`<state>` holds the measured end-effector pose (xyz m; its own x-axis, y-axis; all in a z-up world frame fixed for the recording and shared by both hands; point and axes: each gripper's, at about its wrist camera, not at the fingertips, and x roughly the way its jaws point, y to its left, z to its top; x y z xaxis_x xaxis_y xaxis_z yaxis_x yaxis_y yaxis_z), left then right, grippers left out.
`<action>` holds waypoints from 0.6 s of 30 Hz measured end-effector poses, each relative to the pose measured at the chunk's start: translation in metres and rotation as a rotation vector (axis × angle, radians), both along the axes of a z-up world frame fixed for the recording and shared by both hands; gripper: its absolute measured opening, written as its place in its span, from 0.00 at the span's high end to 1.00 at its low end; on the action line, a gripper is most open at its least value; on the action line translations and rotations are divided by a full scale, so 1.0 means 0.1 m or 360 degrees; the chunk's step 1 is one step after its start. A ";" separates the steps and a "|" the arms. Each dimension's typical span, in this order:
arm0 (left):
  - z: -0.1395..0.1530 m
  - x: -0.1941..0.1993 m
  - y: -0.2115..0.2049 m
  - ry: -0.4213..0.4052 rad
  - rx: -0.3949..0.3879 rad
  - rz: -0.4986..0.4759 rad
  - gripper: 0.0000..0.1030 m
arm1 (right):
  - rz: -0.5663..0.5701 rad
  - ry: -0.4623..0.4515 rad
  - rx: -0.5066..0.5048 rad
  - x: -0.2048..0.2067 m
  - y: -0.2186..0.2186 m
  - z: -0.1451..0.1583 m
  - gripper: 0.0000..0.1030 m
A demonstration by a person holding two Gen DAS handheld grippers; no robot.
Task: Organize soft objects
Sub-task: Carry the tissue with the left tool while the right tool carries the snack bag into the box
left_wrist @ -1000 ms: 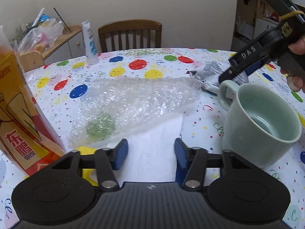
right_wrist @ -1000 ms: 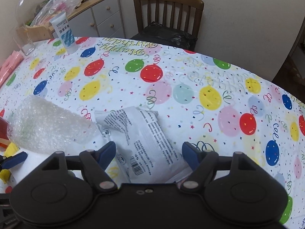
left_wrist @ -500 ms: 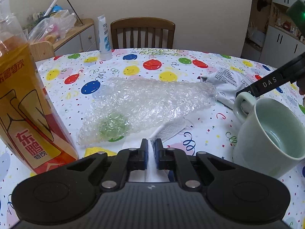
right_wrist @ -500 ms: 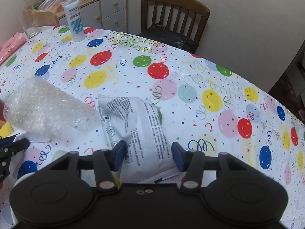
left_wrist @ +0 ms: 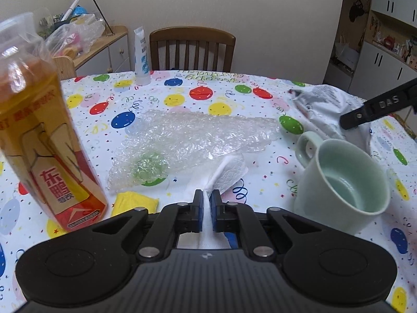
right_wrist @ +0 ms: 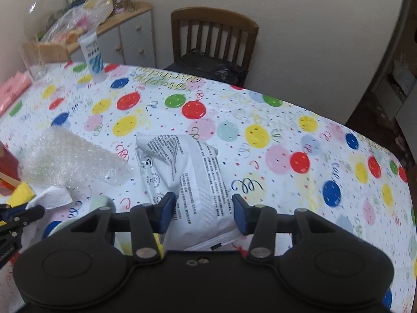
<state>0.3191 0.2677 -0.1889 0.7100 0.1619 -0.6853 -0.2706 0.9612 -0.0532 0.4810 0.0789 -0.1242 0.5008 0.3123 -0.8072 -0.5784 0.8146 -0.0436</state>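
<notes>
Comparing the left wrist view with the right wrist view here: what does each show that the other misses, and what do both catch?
Only the left wrist view: the whole green mug, and the left gripper shut on the white tissue. Only the right wrist view: the black bag on the chair seat, and the right gripper closing around the grey printed pouch. Both: bubble wrap, white tube, wooden chair, balloon tablecloth.

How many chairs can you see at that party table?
1. A wooden chair stands at the table's far edge, against the wall, with a black bag on its seat. Others may sit outside the cameras' view.
</notes>
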 end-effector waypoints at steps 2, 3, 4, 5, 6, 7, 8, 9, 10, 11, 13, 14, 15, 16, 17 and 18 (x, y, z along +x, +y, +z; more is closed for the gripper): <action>0.05 -0.05 -0.01 -0.0010 -0.0004 0.0011 0.94 | -0.0016 -0.0011 0.0024 -0.07 -0.09 0.08 0.55; 0.07 -0.08 -0.01 -0.0015 -0.0012 0.0015 0.94 | -0.0025 -0.0021 0.0037 -0.11 -0.14 0.13 0.55; 0.10 -0.11 -0.02 -0.0019 -0.0017 0.0018 0.94 | -0.0036 -0.0025 0.0050 -0.14 -0.19 0.17 0.55; 0.13 -0.14 -0.03 -0.0022 -0.0020 0.0018 0.94 | -0.0050 -0.0028 0.0068 -0.18 -0.24 0.21 0.55; 0.15 -0.17 -0.03 -0.0026 -0.0023 0.0019 0.94 | -0.0062 -0.0031 0.0085 -0.23 -0.29 0.26 0.55; 0.18 -0.20 -0.05 -0.0032 -0.0024 0.0019 0.94 | -0.0068 -0.0031 0.0101 -0.27 -0.34 0.30 0.55; 0.21 -0.23 -0.07 -0.0036 -0.0024 0.0018 0.94 | -0.0071 -0.0030 0.0117 -0.32 -0.39 0.34 0.55; 0.25 -0.27 -0.09 -0.0041 -0.0025 0.0016 0.94 | -0.0075 -0.0033 0.0127 -0.36 -0.44 0.38 0.55; 0.28 -0.30 -0.10 -0.0047 -0.0028 0.0013 0.94 | -0.0082 -0.0038 0.0137 -0.42 -0.49 0.42 0.55; 0.31 -0.34 -0.12 -0.0051 -0.0033 0.0012 0.94 | -0.0087 -0.0039 0.0148 -0.47 -0.53 0.45 0.55; 0.38 -0.41 -0.15 -0.0061 -0.0048 0.0015 0.94 | -0.0101 -0.0034 0.0170 -0.57 -0.63 0.52 0.55; 0.41 -0.45 -0.17 -0.0066 -0.0055 0.0018 0.94 | -0.0114 -0.0020 0.0185 -0.61 -0.69 0.56 0.55; 0.44 -0.49 -0.19 -0.0069 -0.0057 0.0023 0.94 | -0.0125 -0.0009 0.0197 -0.66 -0.73 0.59 0.55; 0.46 -0.52 -0.22 -0.0073 -0.0056 0.0025 0.94 | -0.0131 -0.0006 0.0202 -0.70 -0.78 0.62 0.55; 0.49 -0.56 -0.24 -0.0077 -0.0055 0.0028 0.94 | -0.0133 -0.0009 0.0204 -0.75 -0.82 0.66 0.55; 0.51 -0.60 -0.26 -0.0081 -0.0060 0.0035 0.94 | -0.0134 -0.0011 0.0210 -0.80 -0.87 0.69 0.55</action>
<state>0.2591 0.2413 -0.1376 0.7405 0.1522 -0.6546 -0.2874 0.9522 -0.1037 0.4008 -0.0080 -0.0550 0.5353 0.3724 -0.7582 -0.5081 0.8590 0.0632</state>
